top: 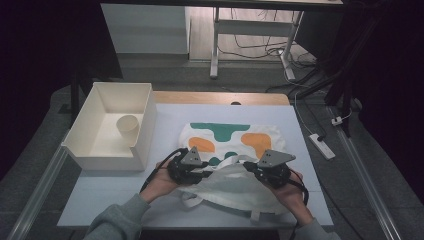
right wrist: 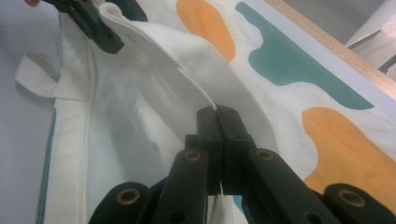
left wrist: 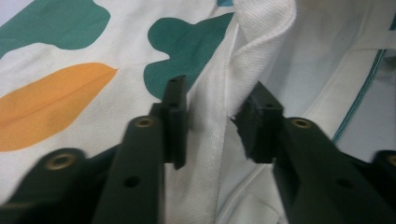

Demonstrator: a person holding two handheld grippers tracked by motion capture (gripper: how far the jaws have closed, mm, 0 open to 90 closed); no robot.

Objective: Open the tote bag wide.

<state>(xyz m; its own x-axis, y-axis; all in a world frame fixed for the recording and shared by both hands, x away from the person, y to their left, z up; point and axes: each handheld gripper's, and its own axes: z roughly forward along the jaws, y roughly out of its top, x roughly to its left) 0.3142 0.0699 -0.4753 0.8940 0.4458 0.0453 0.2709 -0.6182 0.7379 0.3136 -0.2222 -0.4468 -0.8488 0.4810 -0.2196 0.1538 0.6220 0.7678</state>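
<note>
Cloth bag [top: 235, 145] lies flat on the light blue table [top: 100, 192], near the person's edge, to the right of the white bin [top: 82, 150]. The bag is white canvas printed with green and orange shapes, and its mouth faces the person; the upper layer of the mouth is lifted and bowed upward between the 2 grippers. The left gripper [top: 202, 173] sits at the left end of the raised hem. In the left gripper view [left wrist: 212, 126] its jaws stand apart, with the thick folded hem running up between them; the left pad lies against the fabric, the right pad is just beside it, and no clamping is visible. The right gripper [top: 252, 170] sits at the right end of the same hem. In the right gripper view [right wrist: 218, 121] its jaws are pressed together on a thin edge of the white fabric, which emerges from the tips and arcs away toward the other gripper. A strap loop [right wrist: 39, 77] lies flat on the table at the bag's near edge. A paper cup [top: 128, 128] lies on its side inside the bin.
</note>
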